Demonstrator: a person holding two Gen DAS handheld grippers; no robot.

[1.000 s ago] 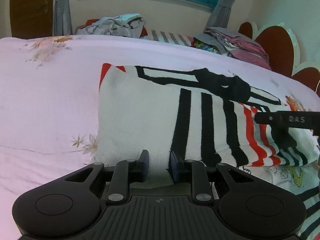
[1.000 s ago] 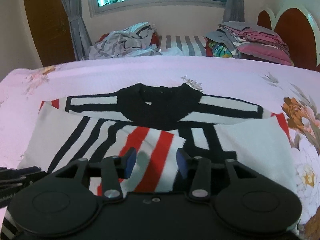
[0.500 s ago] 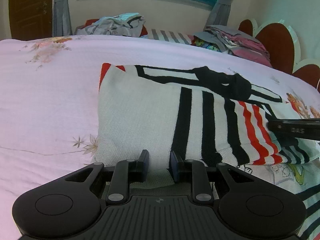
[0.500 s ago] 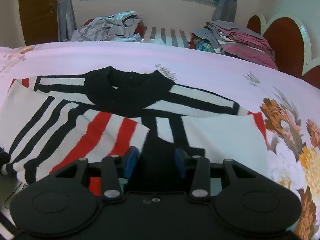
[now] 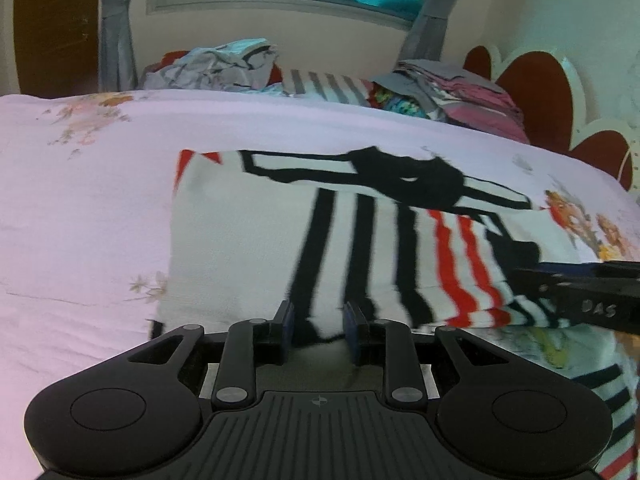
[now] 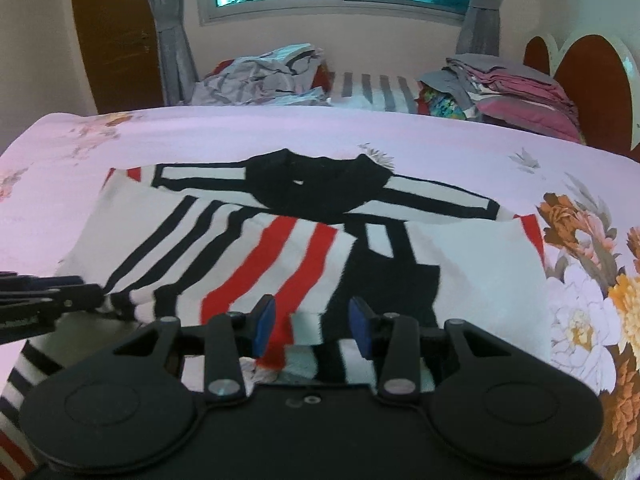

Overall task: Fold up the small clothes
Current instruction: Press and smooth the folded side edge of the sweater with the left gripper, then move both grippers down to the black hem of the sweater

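Since a second ago the right claw [image 6: 308, 324] has backed toward the near hem, and the folded-over red-striped sleeve now lies flat on the sweater [image 5: 256, 240]. Left to right: left claw [image 5: 318, 330] sits at the near-left hem, jaws parted a little, gripping nothing I can see. Sweater's spread on the pink bed [image 5: 80, 208], collar far, long axis running away from both claws. Right claw's open wider, hem between its fingers, so it's probably nearer for the next fold.
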